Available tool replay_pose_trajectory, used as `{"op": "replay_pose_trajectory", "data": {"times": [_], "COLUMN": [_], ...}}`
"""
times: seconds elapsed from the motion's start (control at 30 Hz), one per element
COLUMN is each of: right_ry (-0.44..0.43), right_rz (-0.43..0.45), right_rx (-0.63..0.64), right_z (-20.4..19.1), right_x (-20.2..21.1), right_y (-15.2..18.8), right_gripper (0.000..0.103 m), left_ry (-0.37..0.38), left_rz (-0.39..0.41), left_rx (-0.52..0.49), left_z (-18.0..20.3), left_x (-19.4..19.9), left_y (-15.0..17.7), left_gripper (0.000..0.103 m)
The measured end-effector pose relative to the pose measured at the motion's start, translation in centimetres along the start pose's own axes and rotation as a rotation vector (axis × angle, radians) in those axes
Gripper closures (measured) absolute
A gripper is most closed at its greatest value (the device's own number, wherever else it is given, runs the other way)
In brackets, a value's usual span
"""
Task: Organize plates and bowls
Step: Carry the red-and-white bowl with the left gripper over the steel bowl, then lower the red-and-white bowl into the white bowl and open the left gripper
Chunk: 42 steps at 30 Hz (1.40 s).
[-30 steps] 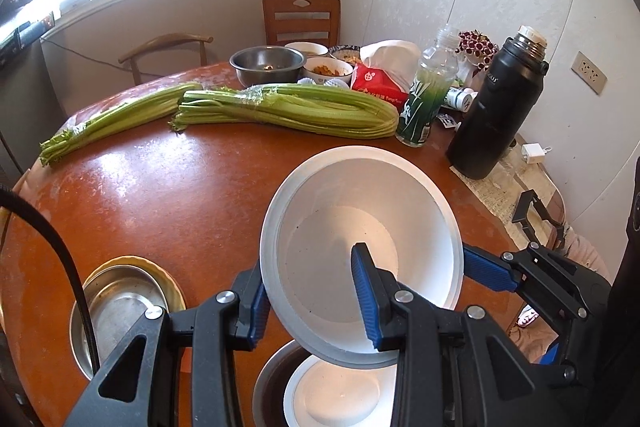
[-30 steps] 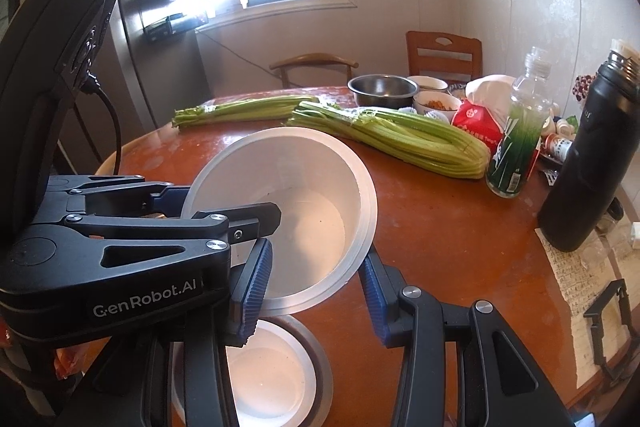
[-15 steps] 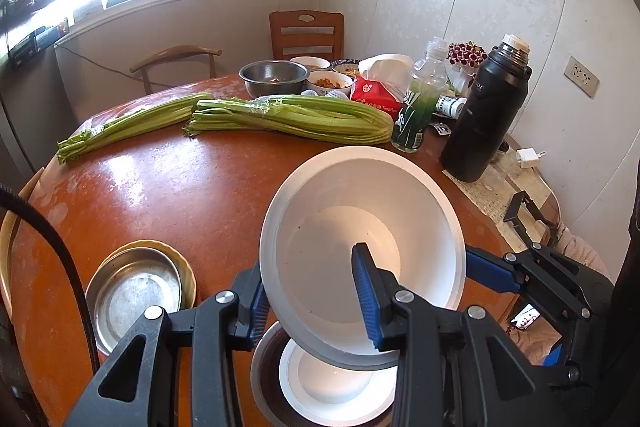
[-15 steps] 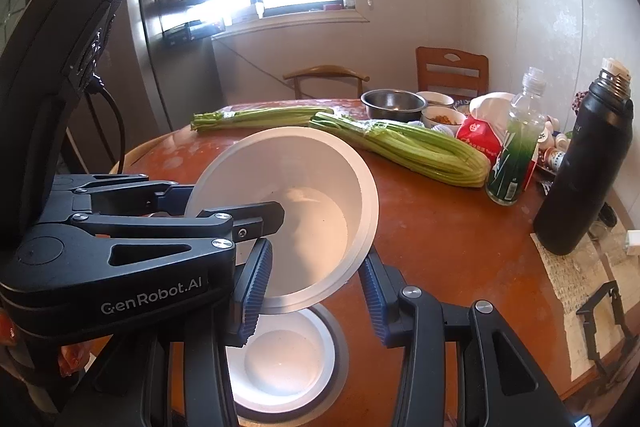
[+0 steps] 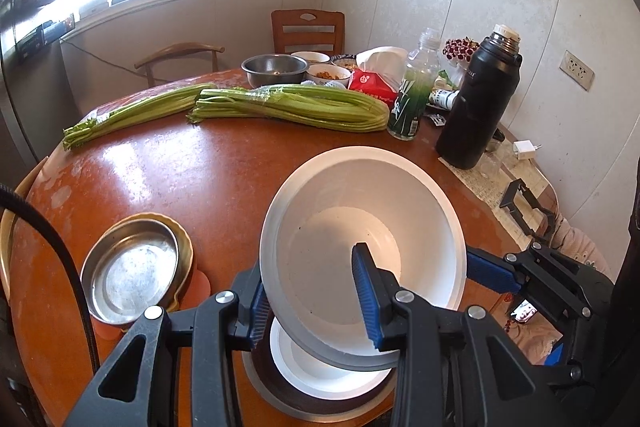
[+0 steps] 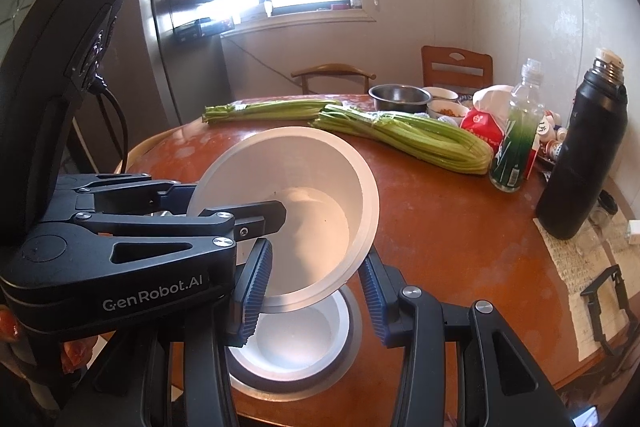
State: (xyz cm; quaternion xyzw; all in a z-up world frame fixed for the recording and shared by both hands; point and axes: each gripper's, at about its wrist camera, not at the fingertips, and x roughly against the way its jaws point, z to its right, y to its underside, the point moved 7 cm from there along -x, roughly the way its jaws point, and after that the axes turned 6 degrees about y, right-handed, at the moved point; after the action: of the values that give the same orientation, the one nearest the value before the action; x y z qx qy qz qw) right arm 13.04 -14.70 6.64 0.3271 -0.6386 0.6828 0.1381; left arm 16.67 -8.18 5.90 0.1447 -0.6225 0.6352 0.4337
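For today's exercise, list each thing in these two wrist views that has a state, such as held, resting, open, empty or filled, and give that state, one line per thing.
White bowl: lifted, tilted, gripped at its rim from both sides.
Left gripper: shut on the white bowl.
Right gripper: shut on the white bowl.
White dish: resting in a grey dish below, empty.
Metal pan: on the table, empty.
Steel bowl: upright at the far edge.
Green bottle: upright, partly filled.
Black flask: upright, capped.

You are keeping your left gripper [image 5: 314,301] and right gripper [image 6: 316,291] both clamped, pointing downward side by side.
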Motion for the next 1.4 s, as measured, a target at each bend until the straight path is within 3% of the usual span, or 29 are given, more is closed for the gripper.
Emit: {"op": "replay_pose_trajectory", "data": {"times": [0.93, 1.4], "right_ry": [-0.032, -0.038], "right_rz": [-0.086, -0.143], "right_rx": [0.009, 0.03], "right_z": [0.1, -1.1], "right_x": [-0.3, -3.0], "right_y": [5.7, 7.0], "right_gripper": [0.056, 0.056], "left_ry": [-0.008, -0.051], "left_rz": [-0.06, -0.11], "left_rx": [0.025, 0.056], "left_z": [1.1, -0.8], "left_x": [-2.4, -4.3], "left_y": [5.5, 7.1], "left_gripper": [0.065, 0.065]}}
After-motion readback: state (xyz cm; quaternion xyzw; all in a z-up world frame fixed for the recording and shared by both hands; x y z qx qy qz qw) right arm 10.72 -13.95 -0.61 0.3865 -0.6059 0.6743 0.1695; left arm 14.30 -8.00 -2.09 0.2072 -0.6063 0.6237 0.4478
